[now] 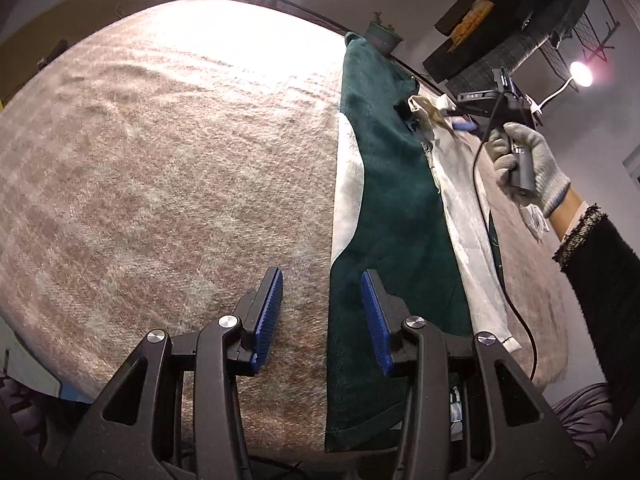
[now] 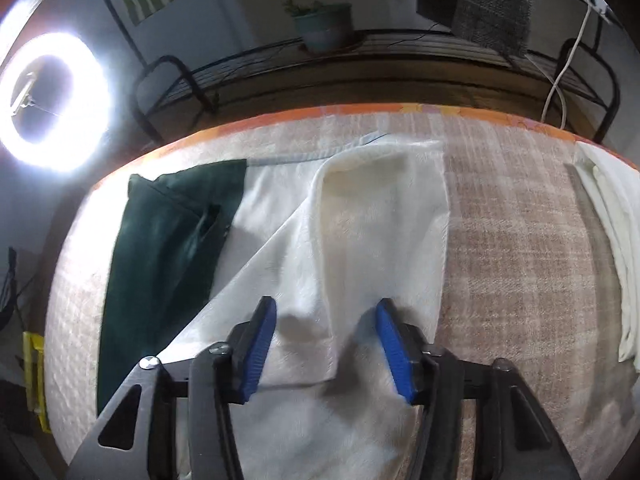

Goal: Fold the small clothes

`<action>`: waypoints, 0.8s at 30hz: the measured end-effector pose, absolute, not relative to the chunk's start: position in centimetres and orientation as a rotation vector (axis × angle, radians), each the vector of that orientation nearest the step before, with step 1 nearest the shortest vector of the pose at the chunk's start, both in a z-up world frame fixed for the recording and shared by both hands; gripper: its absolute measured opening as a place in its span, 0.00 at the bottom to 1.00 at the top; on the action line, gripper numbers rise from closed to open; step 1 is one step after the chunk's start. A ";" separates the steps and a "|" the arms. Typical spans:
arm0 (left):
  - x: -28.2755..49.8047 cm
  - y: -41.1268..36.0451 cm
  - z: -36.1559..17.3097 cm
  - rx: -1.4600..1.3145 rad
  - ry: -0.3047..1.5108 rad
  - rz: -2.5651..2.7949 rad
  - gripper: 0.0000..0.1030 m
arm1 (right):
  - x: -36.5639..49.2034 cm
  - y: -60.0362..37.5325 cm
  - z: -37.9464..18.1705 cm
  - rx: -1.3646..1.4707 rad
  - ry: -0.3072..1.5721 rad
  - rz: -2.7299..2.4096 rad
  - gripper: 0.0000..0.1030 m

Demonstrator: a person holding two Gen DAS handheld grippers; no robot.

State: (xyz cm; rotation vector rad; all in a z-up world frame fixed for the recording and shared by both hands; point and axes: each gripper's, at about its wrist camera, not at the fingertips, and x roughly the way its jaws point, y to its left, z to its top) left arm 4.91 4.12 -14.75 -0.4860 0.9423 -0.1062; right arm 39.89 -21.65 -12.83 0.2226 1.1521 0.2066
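A small garment, part dark green [image 1: 384, 208] and part white [image 1: 468, 200], lies flat on a beige woven blanket [image 1: 160, 160]. My left gripper [image 1: 322, 320] is open just above the garment's near left edge; one pad is over the blanket, the other over the green cloth. In the right wrist view the green part [image 2: 160, 248] lies left and the white part [image 2: 360, 220] in the middle, with a raised fold. My right gripper [image 2: 326, 346] is open low over that white fold, its pads not pressing it. A gloved hand [image 1: 528, 160] holds that gripper's handle.
A folded white cloth [image 2: 612, 240] lies at the blanket's right edge. Behind the table's orange edge [image 2: 280, 118] stand a wire rack, a potted plant [image 2: 324, 24] and a bright ring light [image 2: 52, 100]. A black cable [image 1: 516, 300] hangs over the garment's right side.
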 end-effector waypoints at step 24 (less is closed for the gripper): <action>3.7 4.8 -12.2 -0.409 0.837 -0.061 0.39 | 38.3 -19.7 -5.1 0.438 0.990 0.403 0.39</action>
